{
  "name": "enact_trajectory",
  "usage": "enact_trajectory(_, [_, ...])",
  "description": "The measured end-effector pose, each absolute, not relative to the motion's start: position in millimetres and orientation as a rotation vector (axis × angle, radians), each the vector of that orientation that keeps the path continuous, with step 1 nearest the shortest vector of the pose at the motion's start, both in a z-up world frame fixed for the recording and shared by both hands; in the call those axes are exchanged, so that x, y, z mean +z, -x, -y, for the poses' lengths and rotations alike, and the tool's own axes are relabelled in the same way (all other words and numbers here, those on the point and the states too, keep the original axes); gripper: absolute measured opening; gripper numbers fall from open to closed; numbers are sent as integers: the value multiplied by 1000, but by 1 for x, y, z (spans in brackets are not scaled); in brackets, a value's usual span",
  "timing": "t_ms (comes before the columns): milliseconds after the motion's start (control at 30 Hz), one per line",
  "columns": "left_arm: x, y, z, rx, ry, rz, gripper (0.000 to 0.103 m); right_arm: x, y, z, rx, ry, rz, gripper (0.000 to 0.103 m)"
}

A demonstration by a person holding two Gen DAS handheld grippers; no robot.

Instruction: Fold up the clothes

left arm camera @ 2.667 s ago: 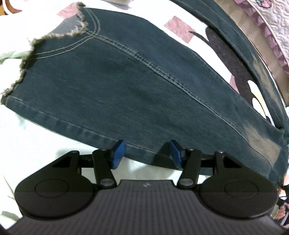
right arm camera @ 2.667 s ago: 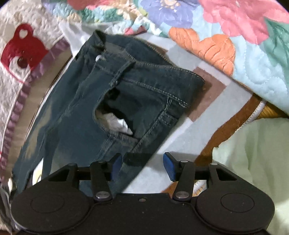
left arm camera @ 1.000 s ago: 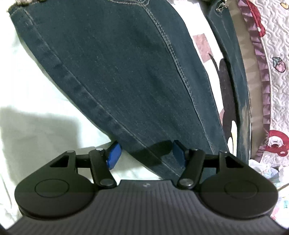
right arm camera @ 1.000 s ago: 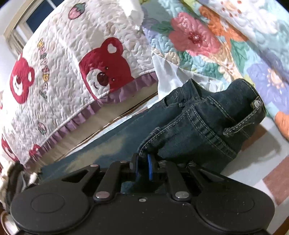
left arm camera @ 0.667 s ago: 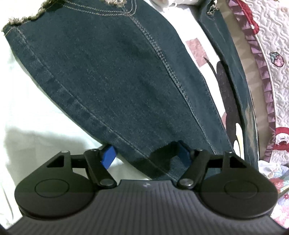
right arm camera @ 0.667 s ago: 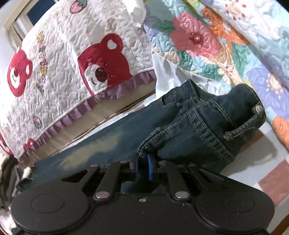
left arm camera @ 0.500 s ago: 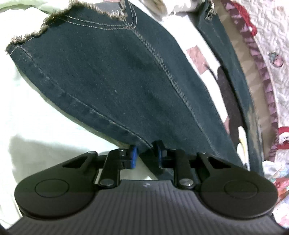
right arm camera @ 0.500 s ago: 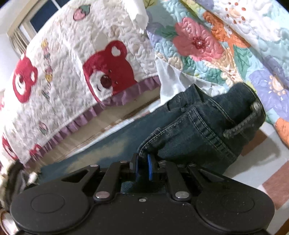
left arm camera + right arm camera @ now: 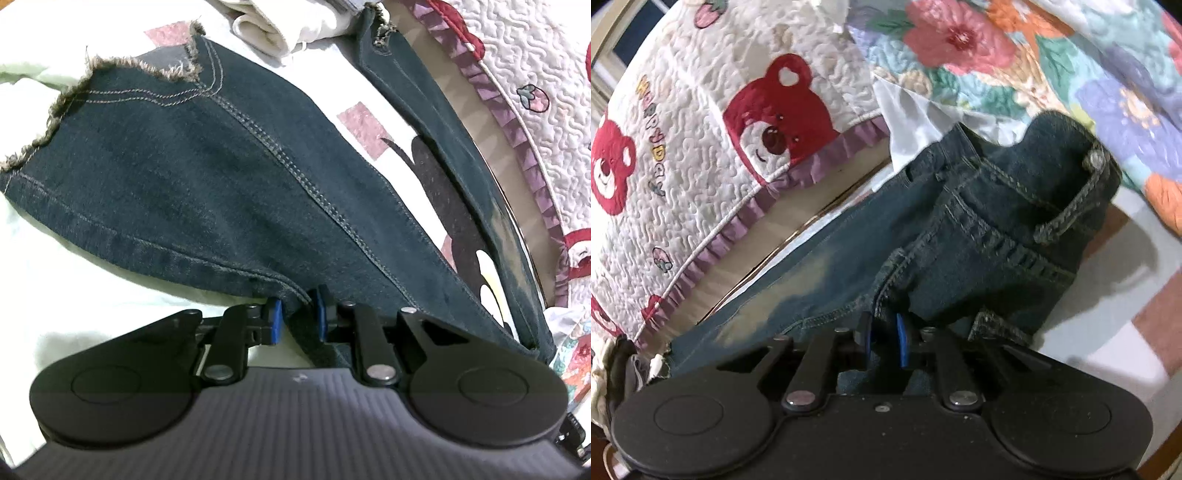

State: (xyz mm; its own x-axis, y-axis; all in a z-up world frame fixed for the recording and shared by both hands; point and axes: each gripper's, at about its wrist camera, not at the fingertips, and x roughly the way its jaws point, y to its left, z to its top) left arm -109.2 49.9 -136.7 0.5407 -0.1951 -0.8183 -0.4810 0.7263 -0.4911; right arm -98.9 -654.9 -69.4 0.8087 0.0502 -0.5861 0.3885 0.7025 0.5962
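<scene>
Left tool [image 9: 297, 317]: I have its blue pads pinched on the side seam of the near trouser leg, with a fold of denim pressed between them.
Right tool [image 9: 884, 339]: I see its pads around a bunched fold of denim just below the waist; the jaws are opening, the cloth sits between them and I read it as gripped for now.
Jeans [image 9: 207, 177]: dark blue, spread lengthwise across the bed. In my left view the near leg runs away to a frayed hem [image 9: 122, 66] at the upper left; the second leg [image 9: 436, 122] lies beyond it along the bed's far edge, apart from the first.
Waist end [image 9: 1015, 206]: in my right view it is lifted and crumpled, with a belt loop and a metal button [image 9: 1096, 159] at its top right corner. A faded patch shows on the leg trailing to the lower left.
Bed sheet [image 9: 373, 129]: white with pink squares and a dark cartoon print, showing between the two legs.
Bear quilt [image 9: 701, 155]: white, red bears, purple frill, hanging beyond the jeans.
Flower quilt [image 9: 1015, 48]: bright, behind the waist end.
Pale cloth [image 9: 280, 26]: folded, near the hems.
</scene>
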Motion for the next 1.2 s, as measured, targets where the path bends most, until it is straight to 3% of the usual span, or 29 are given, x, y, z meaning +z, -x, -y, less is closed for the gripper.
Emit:
enact_trajectory(67, [-139, 108, -50, 193, 774, -1012, 19, -72, 101, 654, -190, -822, -627, 31])
enact_trajectory(167, [-141, 108, -51, 201, 789, -1016, 27, -77, 101, 649, -140, -894, -661, 55])
enact_trajectory(200, [-143, 109, -52, 201, 804, -1014, 34, -78, 100, 647, -128, -906, -674, 57])
enact_trajectory(333, [-147, 108, -51, 198, 827, -1009, 41, -81, 89, 632, -128, -813, -778, 59])
enact_trajectory(367, [-147, 108, -51, 197, 820, -1009, 41, -82, 87, 629, -146, -774, -814, 56])
enact_trajectory(400, [-147, 107, -50, 196, 816, -1008, 41, -83, 86, 626, -180, -734, -846, 36])
enact_trajectory(433, [-147, 107, -50, 195, 811, -1006, 40, -83, 87, 624, -205, -708, -865, 22])
enact_trajectory(467, [-147, 107, -50, 195, 812, -1004, 37, -83, 89, 624, -214, -705, -862, 15])
enact_trajectory(500, [-147, 107, -52, 194, 820, -1001, 26, -80, 93, 626, -214, -718, -843, 14])
enact_trajectory(567, [-147, 107, -55, 194, 838, -996, 16, -69, 102, 633, -181, -791, -746, 12])
enact_trajectory(700, [-135, 103, -56, 171, 833, -956, 11, -34, 118, 639, -89, -808, -495, 9])
enact_trajectory(833, [-107, 97, -48, 117, 741, -848, 11, -19, 120, 637, -91, -763, -466, 7])
enact_trajectory(933, [-99, 87, -40, 97, 704, -828, 10, -36, 115, 640, -161, -777, -585, 8])
enact_trajectory(1100, [-109, 76, -32, 116, 675, -871, 10, -69, 111, 649, -220, -888, -750, 18])
enact_trajectory(1133, [-110, 76, -31, 116, 667, -875, 10, -71, 109, 649, -194, -910, -761, 24])
enact_trajectory(1200, [-111, 76, -30, 116, 652, -888, 11, -78, 109, 648, -146, -967, -782, 47])
